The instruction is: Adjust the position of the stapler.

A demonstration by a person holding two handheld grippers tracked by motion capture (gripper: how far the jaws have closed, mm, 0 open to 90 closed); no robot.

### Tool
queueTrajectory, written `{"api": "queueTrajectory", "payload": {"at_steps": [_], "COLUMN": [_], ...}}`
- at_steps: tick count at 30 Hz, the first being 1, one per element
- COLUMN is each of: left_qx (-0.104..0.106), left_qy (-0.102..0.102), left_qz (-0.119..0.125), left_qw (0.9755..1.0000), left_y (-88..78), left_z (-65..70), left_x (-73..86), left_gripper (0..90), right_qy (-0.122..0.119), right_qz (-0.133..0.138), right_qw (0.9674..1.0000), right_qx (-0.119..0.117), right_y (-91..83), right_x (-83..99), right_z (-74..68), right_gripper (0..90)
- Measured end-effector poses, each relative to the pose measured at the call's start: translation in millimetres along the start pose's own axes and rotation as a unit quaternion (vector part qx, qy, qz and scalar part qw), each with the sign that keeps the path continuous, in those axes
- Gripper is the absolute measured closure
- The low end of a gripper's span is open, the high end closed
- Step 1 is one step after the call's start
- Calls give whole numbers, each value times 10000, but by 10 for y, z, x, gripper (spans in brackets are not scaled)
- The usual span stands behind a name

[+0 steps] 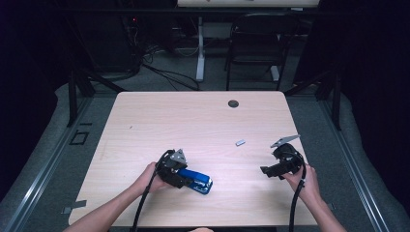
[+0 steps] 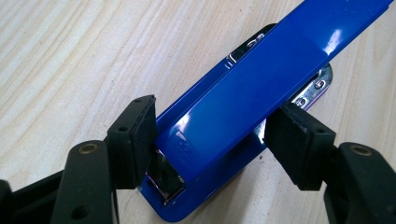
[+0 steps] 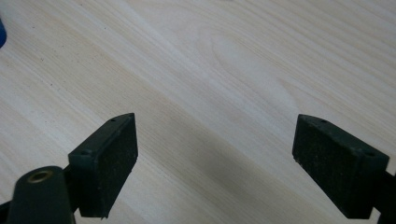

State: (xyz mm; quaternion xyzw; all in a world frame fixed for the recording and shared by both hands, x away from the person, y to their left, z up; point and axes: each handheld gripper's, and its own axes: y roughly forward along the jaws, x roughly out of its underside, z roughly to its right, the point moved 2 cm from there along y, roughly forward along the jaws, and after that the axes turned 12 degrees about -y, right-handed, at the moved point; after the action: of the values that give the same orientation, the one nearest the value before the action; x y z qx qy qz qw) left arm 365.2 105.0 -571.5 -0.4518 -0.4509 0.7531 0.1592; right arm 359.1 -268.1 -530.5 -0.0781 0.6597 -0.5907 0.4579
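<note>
A glossy blue stapler (image 1: 202, 183) lies on the pale wooden table (image 1: 193, 121) near its front edge, left of centre. My left gripper (image 1: 189, 179) reaches over it from the left. In the left gripper view its gripper (image 2: 210, 135) has a pad against each side of the blue stapler (image 2: 243, 88), close to the hinged end with the metal spring. My right gripper (image 1: 265, 170) hovers near the table's front right, pointing left. In the right gripper view that gripper (image 3: 215, 158) stands open over bare wood, nothing between its pads.
A small grey metal piece (image 1: 240, 142) lies between the two hands, a bit farther back. A round cable hole (image 1: 233, 103) sits near the far edge. Beyond the table stand a dark chair (image 1: 256, 43) and floor cables.
</note>
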Motion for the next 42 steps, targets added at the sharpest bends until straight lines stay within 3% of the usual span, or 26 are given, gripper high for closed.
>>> {"api": "queueTrajectory", "payload": {"at_steps": [20,29,34,39,42], "left_qx": [-324,-537,-446,14,68], "left_qy": [-542,-863,-740,-528,-402], "left_qz": [-25,-81,-84,-31,-9], "left_qw": [9980,9948,9962,9986,9992], "left_y": [23,30,26,-11,-44], "left_z": [148,246,223,120,93], "left_x": [-18,-26,-21,9,26], "left_gripper": [347,348,358,385,399], "right_qy": [-56,-58,-73,-42,-62], "right_qz": [-50,-49,-46,14,-24], "right_qw": [9999,9998,9998,9998,9998], "right_qx": [-138,-171,-184,-218,-199], "right_y": [31,30,28,24,17], "right_x": [-27,-35,-32,-27,-21], "right_z": [-32,-46,-43,-51,-41], "right_gripper": [141,141,141,141,142]}}
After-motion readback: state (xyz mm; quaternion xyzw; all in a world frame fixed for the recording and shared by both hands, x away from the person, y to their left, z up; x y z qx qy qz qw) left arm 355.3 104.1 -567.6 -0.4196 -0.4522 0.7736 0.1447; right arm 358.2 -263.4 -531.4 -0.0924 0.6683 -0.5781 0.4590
